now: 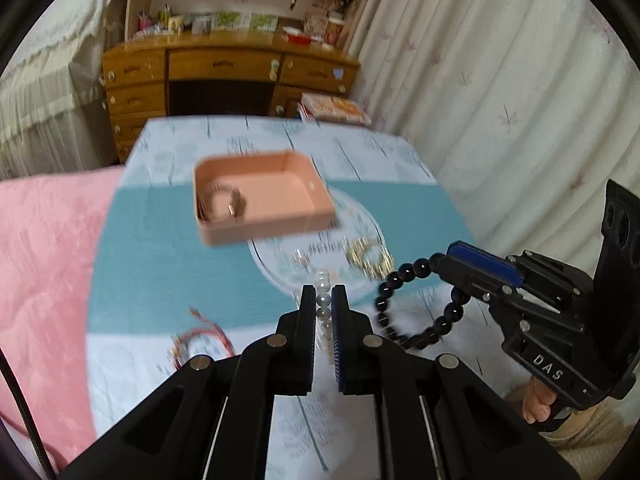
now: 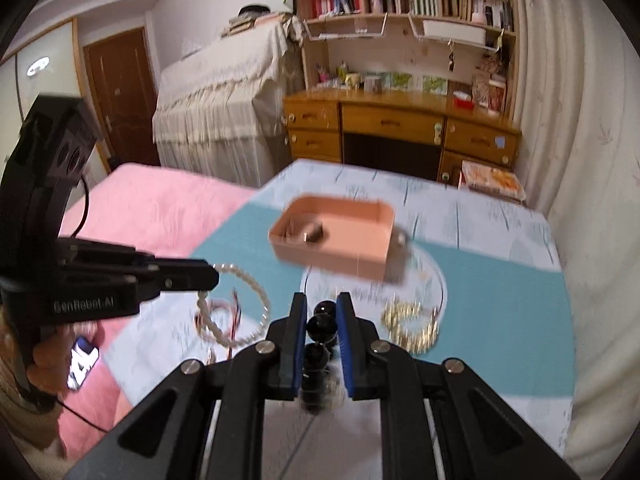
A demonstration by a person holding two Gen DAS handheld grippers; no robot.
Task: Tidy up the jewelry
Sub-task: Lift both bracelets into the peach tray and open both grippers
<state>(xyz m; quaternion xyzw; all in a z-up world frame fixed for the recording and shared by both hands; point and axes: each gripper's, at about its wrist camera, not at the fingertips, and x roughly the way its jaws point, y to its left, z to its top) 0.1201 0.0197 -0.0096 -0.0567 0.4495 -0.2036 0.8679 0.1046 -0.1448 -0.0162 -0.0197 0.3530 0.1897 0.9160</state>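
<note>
Across the pale wood-print tabletop (image 1: 192, 364) a teal rectangular mat (image 1: 160, 264) runs side to side; bare mat lies open left of the tray. Left edge: pink quilted bedding (image 1: 48, 264) butts against the table. Right edge: cream curtain (image 1: 500, 100). Pink rectangular plastic tray (image 1: 260, 200) sits mid-mat, a bracelet inside, its near right corner overlapping a clear round glass plate (image 2: 438, 276) holding a gold chain bracelet (image 2: 408, 326). Red cord bracelet (image 1: 200, 342) lies near the front left. Left gripper (image 1: 323, 304) is pinching a white pearl bracelet (image 2: 240, 308), raised above the table. Right gripper (image 2: 322, 312) is pinching a black bead bracelet (image 1: 400, 312), also raised.
</note>
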